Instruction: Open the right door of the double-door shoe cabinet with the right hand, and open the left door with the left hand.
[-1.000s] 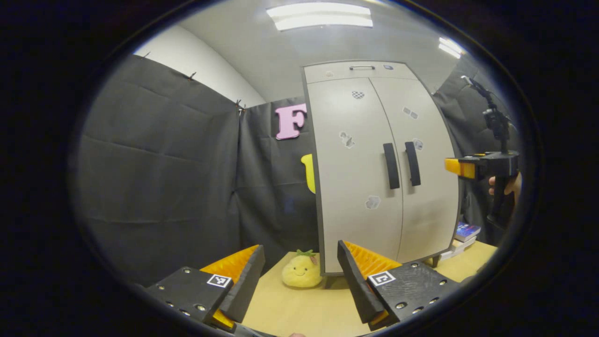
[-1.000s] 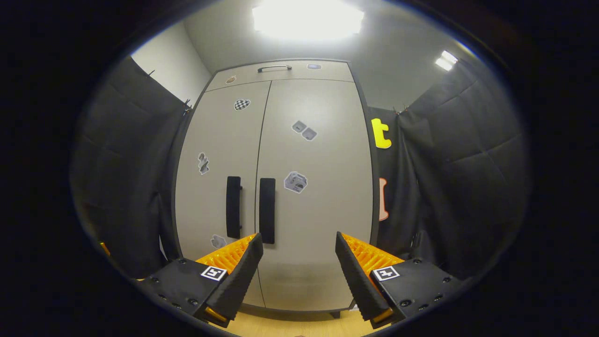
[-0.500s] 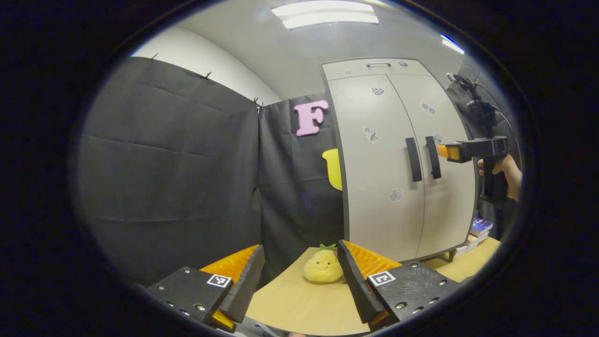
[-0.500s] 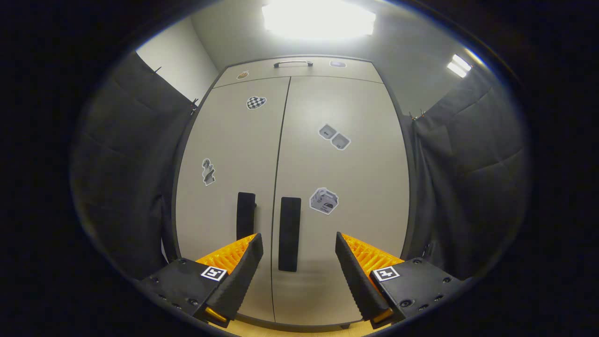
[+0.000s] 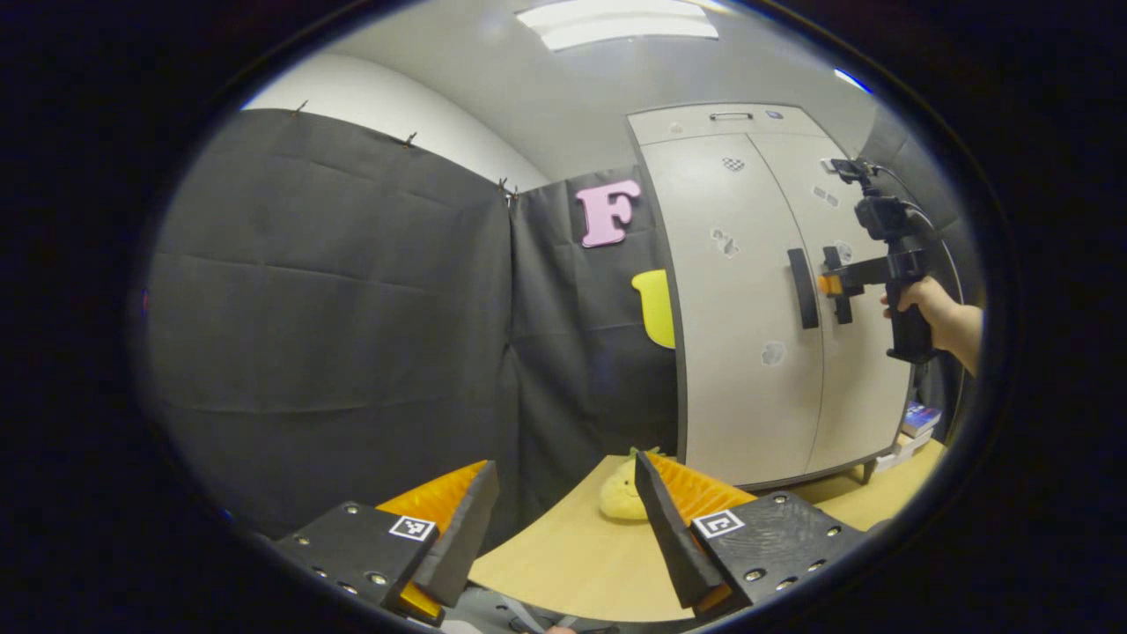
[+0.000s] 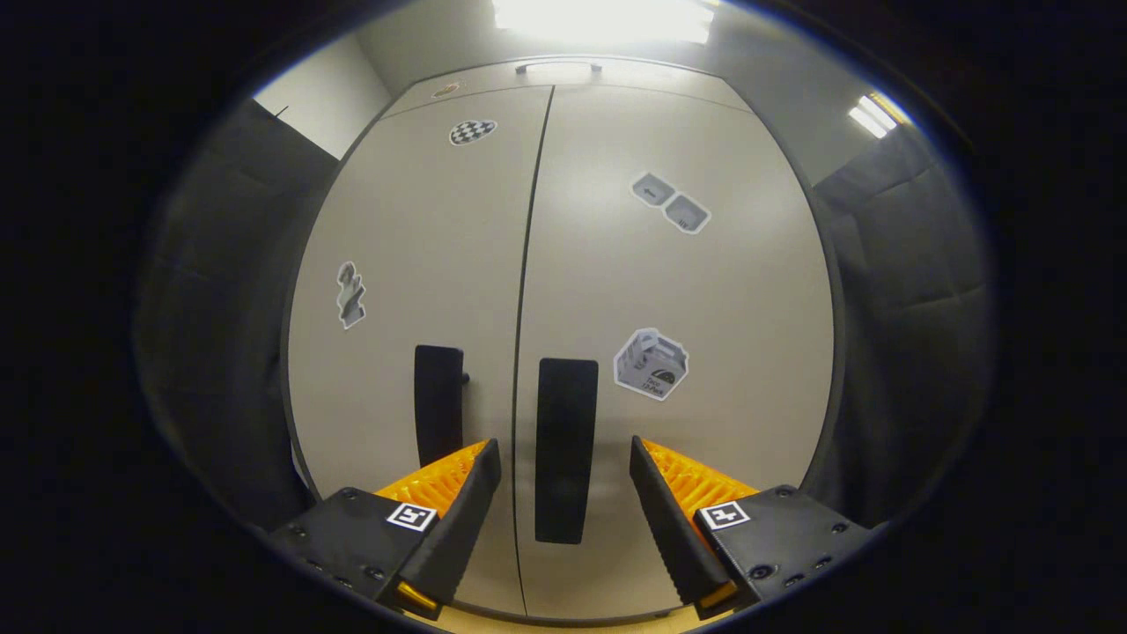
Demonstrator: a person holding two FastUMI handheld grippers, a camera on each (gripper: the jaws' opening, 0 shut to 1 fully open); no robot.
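Both doors of the shoe cabinet [image 6: 563, 264] are shut, and you're on the reach to the right door handle [image 6: 565, 449]. In the right gripper view your right hand-held gripper [image 6: 563, 493] has its fingers wide apart with that handle lined up between them, not yet touching as far as I can tell. In the left gripper view the same right hand-held gripper [image 5: 832, 283] sits at the handle with your hand [image 5: 924, 304] behind it. Push in straight until both fingers straddle the bar, close at mid-height, and keep clear of the left door handle [image 6: 438, 414] just beside it, since the gap between the two handles looks tight. I'd then pull back and swing out along the hinge arc, not straight back, so the grip doesn't slip off. Your left hand-held gripper [image 5: 563, 519] is also spread apart, holding nothing, low over the desk [image 5: 563, 563] and well away from the left door [image 5: 740, 308]; it's angled off toward the booth wall, so you'll likely need to turn it toward the left door handle [image 5: 802, 288] next. The cabinet stands on the light wooden desk in a black-cloth booth, with a yellow plush toy [image 5: 621, 497] near its left foot and stacked books [image 5: 916, 423] at its right side. Stickers dot both doors, and there's a ceiling light [image 6: 603, 13] overhead.
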